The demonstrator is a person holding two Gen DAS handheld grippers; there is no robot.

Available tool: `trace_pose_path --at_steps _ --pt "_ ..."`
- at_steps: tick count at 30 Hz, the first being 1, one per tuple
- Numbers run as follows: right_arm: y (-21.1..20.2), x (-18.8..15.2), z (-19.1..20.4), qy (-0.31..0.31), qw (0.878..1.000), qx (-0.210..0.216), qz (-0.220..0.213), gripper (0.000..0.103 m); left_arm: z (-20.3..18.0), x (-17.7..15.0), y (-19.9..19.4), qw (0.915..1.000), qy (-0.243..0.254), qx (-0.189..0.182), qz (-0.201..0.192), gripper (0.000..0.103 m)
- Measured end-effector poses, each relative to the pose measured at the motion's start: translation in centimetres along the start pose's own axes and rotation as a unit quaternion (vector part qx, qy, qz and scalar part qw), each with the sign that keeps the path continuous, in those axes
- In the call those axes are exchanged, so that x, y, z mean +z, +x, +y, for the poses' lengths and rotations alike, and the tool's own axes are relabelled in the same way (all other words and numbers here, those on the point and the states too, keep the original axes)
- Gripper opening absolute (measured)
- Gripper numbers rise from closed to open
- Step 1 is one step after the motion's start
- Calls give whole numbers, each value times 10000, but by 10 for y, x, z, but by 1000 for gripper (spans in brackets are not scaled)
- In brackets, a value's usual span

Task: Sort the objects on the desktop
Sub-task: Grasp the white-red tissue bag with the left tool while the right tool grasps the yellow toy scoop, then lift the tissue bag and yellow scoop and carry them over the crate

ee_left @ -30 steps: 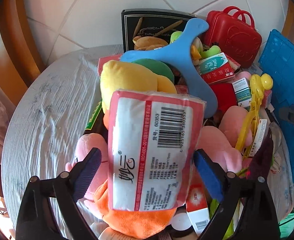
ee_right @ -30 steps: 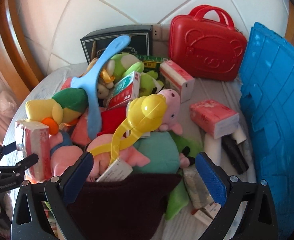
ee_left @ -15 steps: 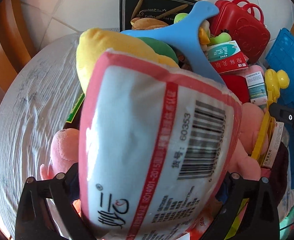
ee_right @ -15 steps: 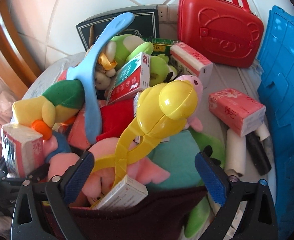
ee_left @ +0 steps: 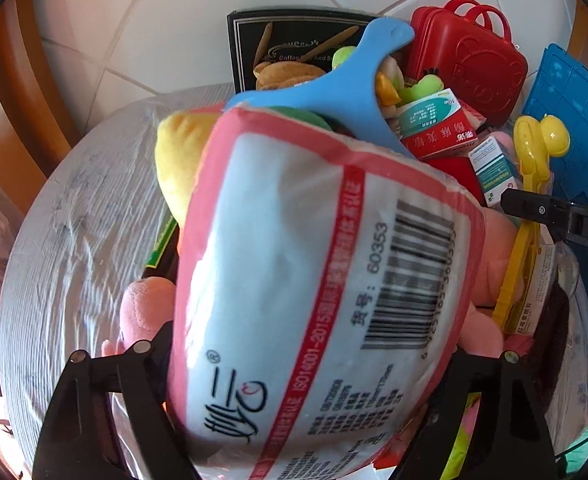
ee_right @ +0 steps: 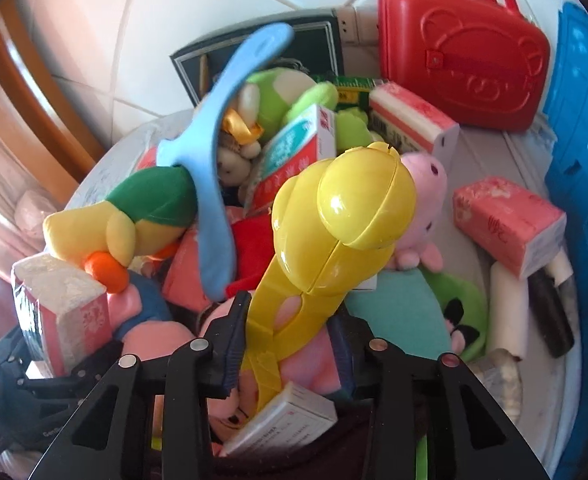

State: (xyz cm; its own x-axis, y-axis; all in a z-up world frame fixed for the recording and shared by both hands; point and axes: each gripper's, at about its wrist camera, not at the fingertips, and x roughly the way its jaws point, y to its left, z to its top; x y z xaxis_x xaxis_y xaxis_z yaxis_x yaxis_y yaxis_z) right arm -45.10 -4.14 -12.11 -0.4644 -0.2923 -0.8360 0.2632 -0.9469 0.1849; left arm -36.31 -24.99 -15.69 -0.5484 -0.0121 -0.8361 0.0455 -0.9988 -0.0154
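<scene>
The bare grey table (ee_left: 65, 248) at nine o'clock of the left wrist view is the one open stretch; a gripper could pass there. The tissue pack (ee_left: 314, 300) fills the centre and blocks the way ahead. In the right wrist view the pile crowds the middle: yellow clamp toy (ee_right: 346, 220) at centre, blue boomerang (ee_right: 217, 184) at ten o'clock, red case (ee_right: 462, 68) at one, blue crate wall (ee_right: 582, 152) closing three o'clock. A narrow grey lane (ee_right: 490, 160) runs between case and pink tissue pack (ee_right: 506, 224).
</scene>
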Motion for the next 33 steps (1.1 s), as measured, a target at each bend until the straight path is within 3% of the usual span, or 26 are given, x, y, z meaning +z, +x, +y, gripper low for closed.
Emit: trace_pose_path --at_steps 10,19,25,33 --pt "-71 22 31 -523 9929 -122 -1057 34 -16 36 -70 9948 119 34 -1012 85" --pt "-181 32 44 -699 9754 -470 -2038 34 -55 62 -143 9826 318 -223 -1814 85" --pt "-260 26 20 -589 9644 -996 -2378 34 -106 72 -184 9754 491 -648 -2051 85" --pt "-378 0 -48 -785 9473 -1519 -2709 34 -213 65 -244 9660 678 -971 -2298 85"
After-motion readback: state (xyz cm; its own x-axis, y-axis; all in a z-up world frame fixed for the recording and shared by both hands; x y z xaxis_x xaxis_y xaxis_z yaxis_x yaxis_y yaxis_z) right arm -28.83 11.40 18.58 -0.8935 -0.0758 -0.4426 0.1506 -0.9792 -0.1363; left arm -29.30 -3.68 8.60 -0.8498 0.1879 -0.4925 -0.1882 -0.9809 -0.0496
